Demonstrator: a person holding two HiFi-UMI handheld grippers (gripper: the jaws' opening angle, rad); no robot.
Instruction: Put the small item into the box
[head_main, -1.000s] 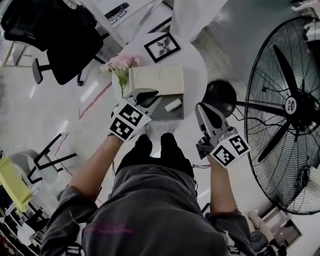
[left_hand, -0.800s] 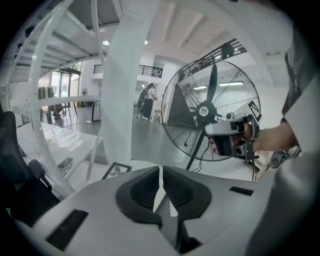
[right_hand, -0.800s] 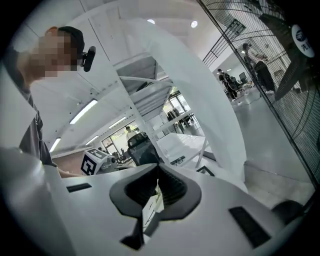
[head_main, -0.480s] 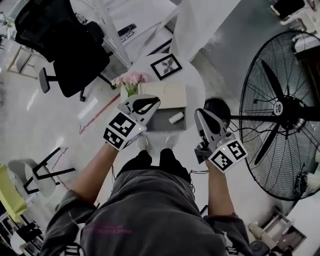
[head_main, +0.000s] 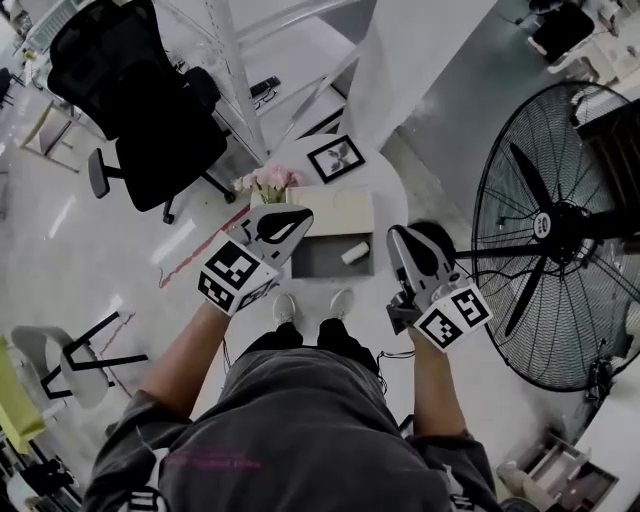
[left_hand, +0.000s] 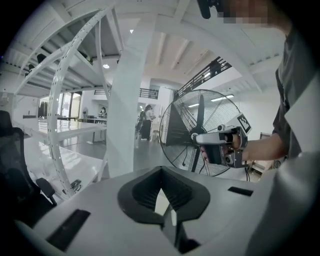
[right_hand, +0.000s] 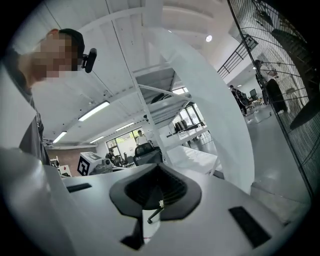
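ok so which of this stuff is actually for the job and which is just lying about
For the job: grey box; its beige lid; small white item, lying in the box.
Just lying about: pink flowers; framed picture; standing fan; office chair.

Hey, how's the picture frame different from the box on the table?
The frame is black-edged and small; the box is grey and beige, and larger. The frame sits at the far side of the table; the box sits open at its near side. Both rest on the round white table.
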